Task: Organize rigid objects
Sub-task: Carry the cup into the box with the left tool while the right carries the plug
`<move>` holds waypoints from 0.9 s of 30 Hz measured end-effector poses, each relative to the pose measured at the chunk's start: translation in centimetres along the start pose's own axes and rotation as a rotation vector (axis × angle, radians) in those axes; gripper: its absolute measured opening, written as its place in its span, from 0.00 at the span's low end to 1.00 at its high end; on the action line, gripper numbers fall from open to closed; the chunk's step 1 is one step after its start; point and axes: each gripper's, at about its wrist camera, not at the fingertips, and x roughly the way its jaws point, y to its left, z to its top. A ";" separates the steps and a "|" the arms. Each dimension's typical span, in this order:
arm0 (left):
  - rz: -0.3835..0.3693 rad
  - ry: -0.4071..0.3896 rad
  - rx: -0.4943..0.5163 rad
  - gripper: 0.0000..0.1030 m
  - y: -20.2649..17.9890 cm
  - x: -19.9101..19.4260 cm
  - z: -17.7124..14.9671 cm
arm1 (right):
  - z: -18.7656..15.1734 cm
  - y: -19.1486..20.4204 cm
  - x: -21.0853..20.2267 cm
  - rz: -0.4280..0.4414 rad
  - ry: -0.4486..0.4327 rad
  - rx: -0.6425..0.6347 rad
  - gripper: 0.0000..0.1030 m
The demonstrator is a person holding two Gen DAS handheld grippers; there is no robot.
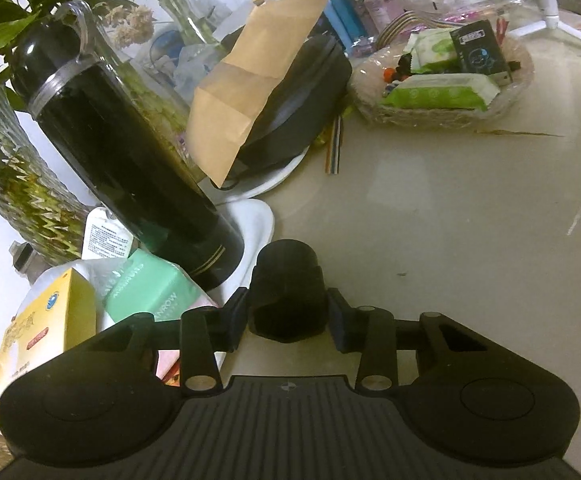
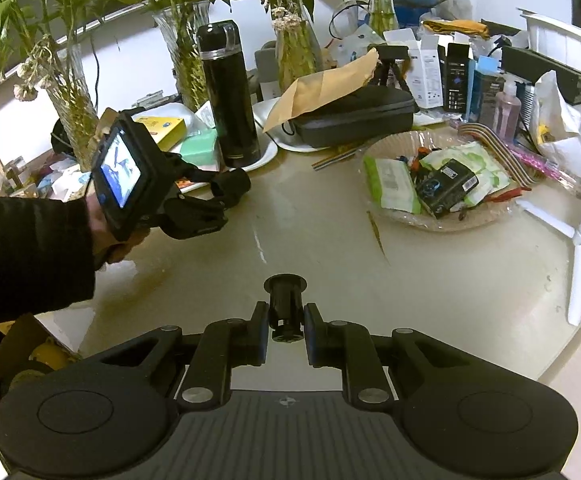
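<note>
Gripping a stubby black plastic cylinder (image 1: 286, 292), the left gripper (image 1: 286, 320) has its jaws clamped on the cylinder's sides just beside the tall black flask (image 1: 130, 152) on the white tray (image 1: 258, 216); a sideways nudge could topple that flask (it looks top-heavy), while the right gripper (image 2: 286, 320), pinched shut on a slim black tube (image 2: 285, 304) above the beige tabletop (image 2: 430, 280), could let it slip

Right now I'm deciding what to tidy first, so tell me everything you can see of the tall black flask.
The black flask is a tall, glossy cylinder that looks like metal, with a clear plastic cap and loop handle, closed. Thin gold bands ring its base. It stands upright on a white tray at the table's far side, beside a green box and in front of glass vases. Neither gripper touches it.
</note>
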 end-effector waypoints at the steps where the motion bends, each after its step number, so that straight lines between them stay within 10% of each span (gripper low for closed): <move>1: -0.003 -0.003 -0.003 0.39 0.1 -0.3 0.1 | -0.1 0.1 0.0 -0.004 0.002 -0.001 0.20; 27: -0.102 -0.012 -0.271 0.39 5.2 -12.9 0.5 | -0.2 3.9 -2.8 -0.153 0.056 0.119 0.20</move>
